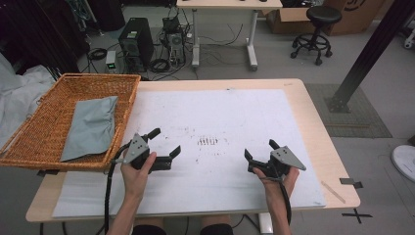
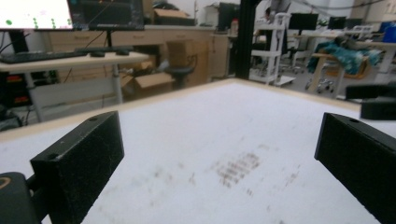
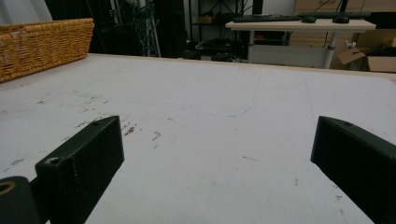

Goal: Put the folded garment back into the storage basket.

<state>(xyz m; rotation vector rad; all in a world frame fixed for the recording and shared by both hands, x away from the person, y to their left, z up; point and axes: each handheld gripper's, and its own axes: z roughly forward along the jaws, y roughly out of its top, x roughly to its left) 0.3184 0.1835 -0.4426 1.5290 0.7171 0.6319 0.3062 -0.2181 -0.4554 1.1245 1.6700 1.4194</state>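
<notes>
Beside the wicker basket [image 1: 49,122], where a grey cloth [image 1: 90,127] is lying, the left gripper [image 1: 165,143] is hovering spread wide over the white mat [image 1: 220,112]; farther off, the right gripper [image 1: 259,149] is gaping too.

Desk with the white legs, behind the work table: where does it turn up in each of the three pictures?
High view: the desk sits at the top edge, centre, beyond the table.
Left gripper view: the desk is at upper left, with a keyboard on it.
Right gripper view: the desk is at upper right, again with keyboards on top.
Shared landmark: the open cardboard box on the floor just right of the desk.
</notes>
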